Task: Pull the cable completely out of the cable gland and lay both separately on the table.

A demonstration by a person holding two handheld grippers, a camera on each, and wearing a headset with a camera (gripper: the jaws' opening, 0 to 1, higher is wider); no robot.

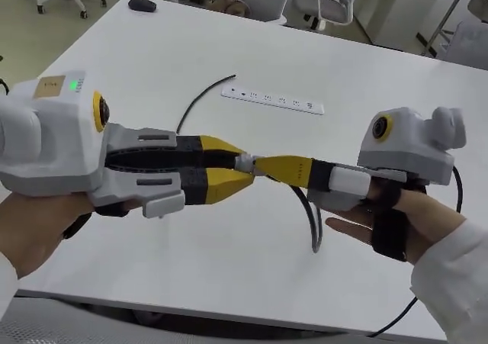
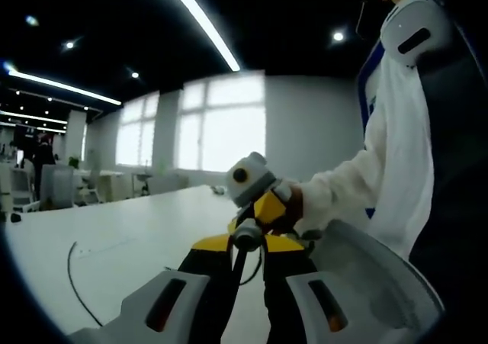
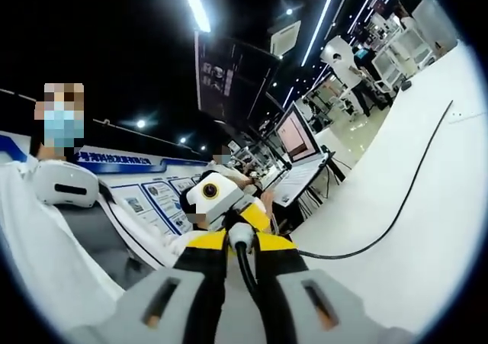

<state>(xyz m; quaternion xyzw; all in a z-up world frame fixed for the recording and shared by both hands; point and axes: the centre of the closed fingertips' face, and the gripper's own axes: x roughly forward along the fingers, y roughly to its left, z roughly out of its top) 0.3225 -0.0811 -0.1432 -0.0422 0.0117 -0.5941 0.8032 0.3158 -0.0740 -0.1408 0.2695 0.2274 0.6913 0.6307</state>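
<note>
Your left gripper (image 1: 245,165), nearest you, has its jaws clamped on the cable gland (image 1: 244,162), held off the table (image 1: 152,46) at 3 o'clock from that hand. Your right gripper (image 1: 263,166) meets it tip to tip, jaws closed on the cable (image 1: 309,210) just beside the gland. The axis runs 9 to 3, so I judge the pull goes straight toward 3 o'clock.

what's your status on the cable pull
Left gripper shut on gland. Right gripper shut on cable. Cable not out yet. Power strip well clear.
</note>
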